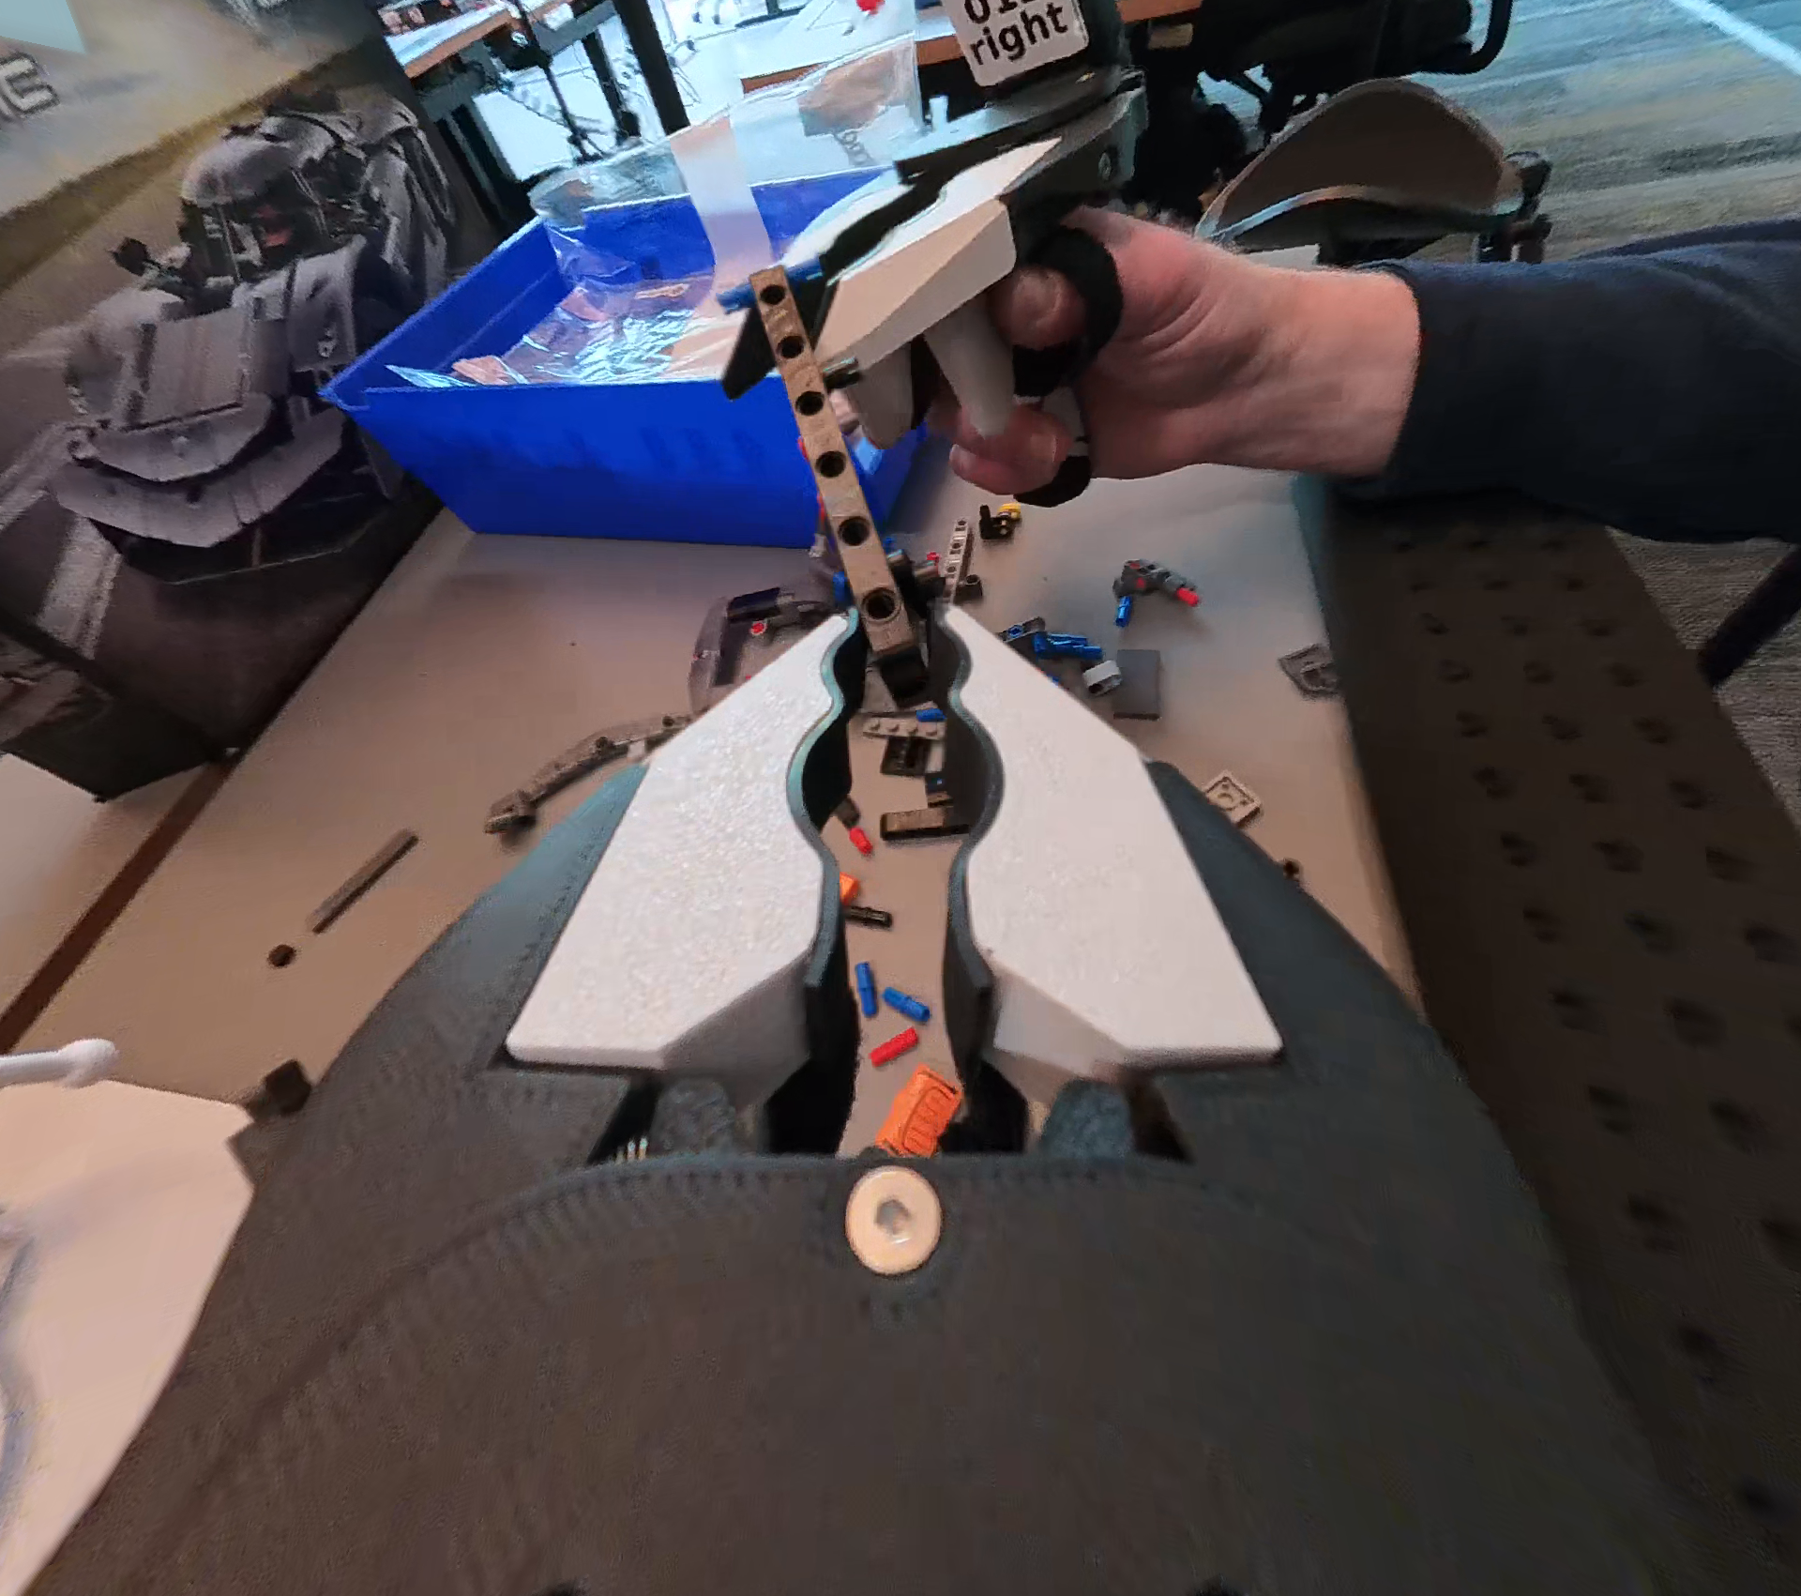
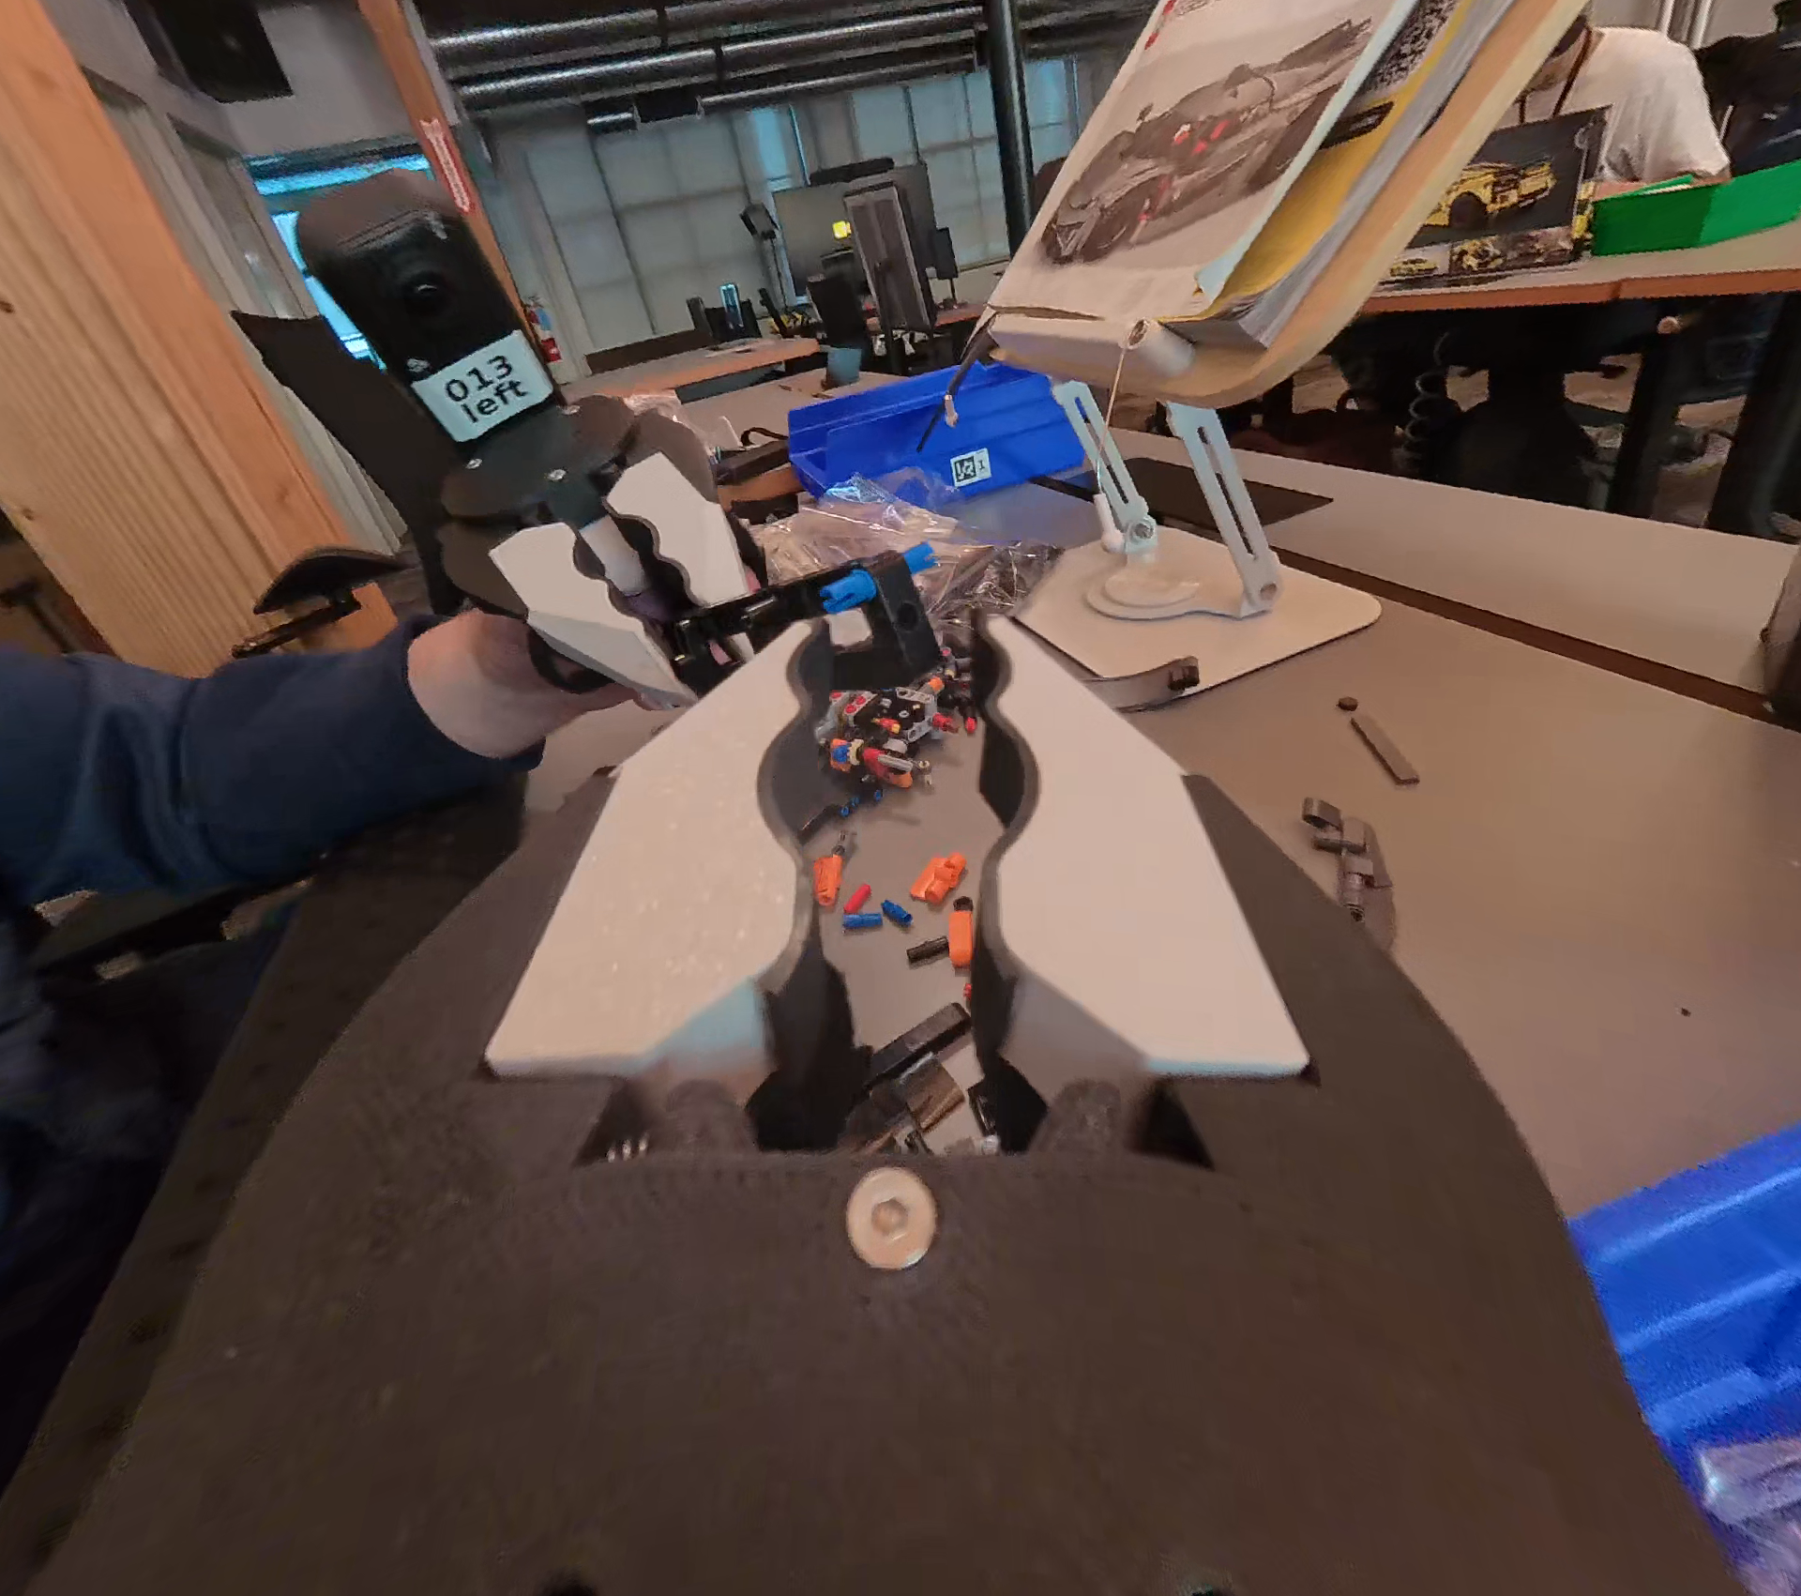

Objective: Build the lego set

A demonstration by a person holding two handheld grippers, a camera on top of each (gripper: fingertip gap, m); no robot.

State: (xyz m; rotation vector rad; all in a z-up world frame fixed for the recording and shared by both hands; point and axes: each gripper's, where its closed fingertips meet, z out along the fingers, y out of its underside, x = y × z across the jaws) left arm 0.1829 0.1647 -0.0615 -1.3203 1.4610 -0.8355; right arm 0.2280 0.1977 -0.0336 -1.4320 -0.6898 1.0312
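A dark beam (image 1: 828,467) with a row of round holes hangs above the table, held at both ends. My left gripper (image 1: 892,643) is shut on its lower end. My right gripper (image 1: 780,326), held by a hand, is shut on its upper end. In the right wrist view the right gripper (image 2: 892,638) clamps a black block end (image 2: 901,618) of the beam that carries a blue pin (image 2: 843,586). The left gripper (image 2: 687,643) grips the far end there. Small loose pins, blue, red and orange (image 2: 936,877), lie on the grey table (image 1: 487,672) below.
A blue bin (image 1: 585,438) with plastic bags stands at the back, next to the set's box (image 1: 195,379). A booklet on a white stand (image 2: 1218,87), another blue bin (image 2: 926,428), bags of parts (image 2: 877,516) and a small part-built assembly (image 2: 877,730) lie ahead. My hands' fingertips stand some 7 cm from each other.
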